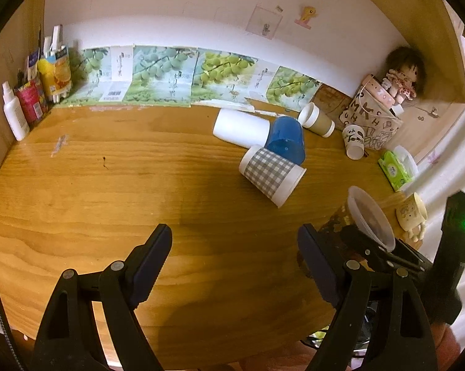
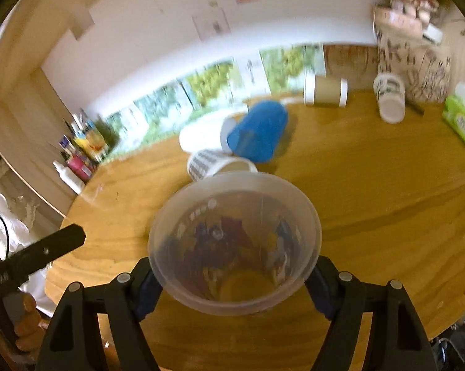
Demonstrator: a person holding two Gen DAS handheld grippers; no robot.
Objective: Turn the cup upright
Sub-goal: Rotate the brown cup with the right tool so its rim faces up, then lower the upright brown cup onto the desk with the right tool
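My right gripper [image 2: 234,281] is shut on a clear plastic cup [image 2: 232,241] with a coloured print, mouth tilted up toward the camera, held over the wooden table [image 2: 371,191]. The same cup [image 1: 370,219] shows at the right of the left wrist view, gripped by the right gripper [image 1: 384,255]. My left gripper [image 1: 232,266] is open and empty above the table's front edge. Several cups lie on their sides beyond: a grey checked cup [image 1: 271,174], a blue cup [image 1: 286,140], a white cup [image 1: 241,128], a brown paper cup [image 1: 316,119] and a panda cup [image 1: 353,140].
A patterned bag [image 1: 374,123] with a doll [image 1: 402,75] stands at the back right. A green tissue pack [image 1: 394,170] and a cream mug [image 1: 411,213] sit at the right edge. Bottles and cartons [image 1: 34,92] line the back left corner.
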